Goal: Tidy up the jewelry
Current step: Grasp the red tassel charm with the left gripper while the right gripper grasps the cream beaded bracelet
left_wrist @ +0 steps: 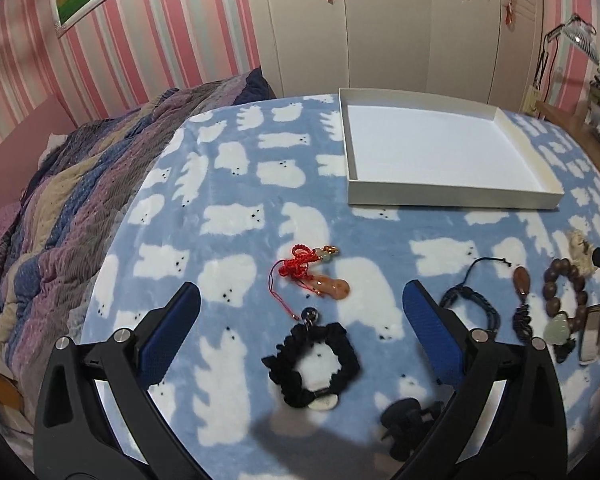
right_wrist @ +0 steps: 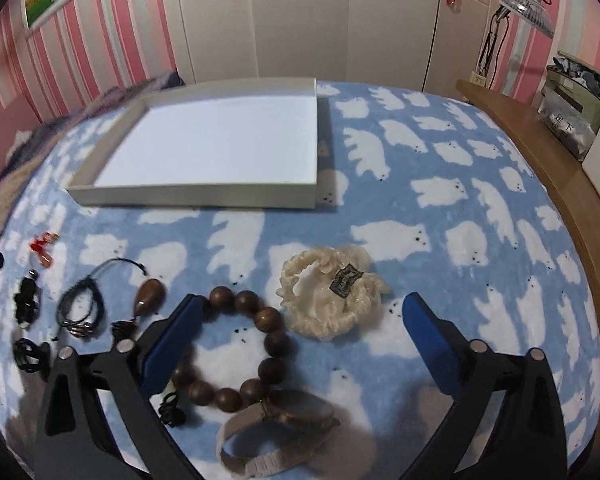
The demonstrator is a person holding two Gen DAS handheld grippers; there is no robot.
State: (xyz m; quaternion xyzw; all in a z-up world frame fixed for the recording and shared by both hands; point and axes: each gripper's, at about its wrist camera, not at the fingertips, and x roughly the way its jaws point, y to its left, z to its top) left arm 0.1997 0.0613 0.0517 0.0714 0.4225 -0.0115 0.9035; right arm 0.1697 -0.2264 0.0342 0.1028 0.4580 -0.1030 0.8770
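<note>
While both grippers hang over a bed covered by a blue blanket (left_wrist: 236, 184) printed with white bears, neither one holds anything. In the left wrist view the left gripper (left_wrist: 300, 304) has its blue-padded fingers (left_wrist: 168, 332) spread wide apart, with a black scrunchie (left_wrist: 312, 364) low in the centre of the frame between them and a red-corded pendant (left_wrist: 312, 276) just above it; nothing touches the pads. To the right of the right-hand finger lie a dark cord bracelet (left_wrist: 472, 300), a brown teardrop pendant (left_wrist: 521, 284) and a wooden bead bracelet (left_wrist: 564, 300), with a black hair clip (left_wrist: 408, 420) at the lower edge. A shallow white box (left_wrist: 452, 194) sits empty in the upper right of this frame, well apart from the jewelry. In the right wrist view the right gripper (right_wrist: 300, 304) is also wide open; the wooden bead bracelet (right_wrist: 260, 320) lies in the lower centre, partly behind the left-hand finger (right_wrist: 176, 340), and whether the pad touches it I cannot tell. A cream scrunchie (right_wrist: 332, 300) sits just right of the beads, and a beige band (right_wrist: 260, 440) lies at the bottom. The white box (right_wrist: 196, 196) stands in the upper left here. A wooden bench (right_wrist: 540, 152) with a lamp (right_wrist: 528, 4) runs along the right edge.
</note>
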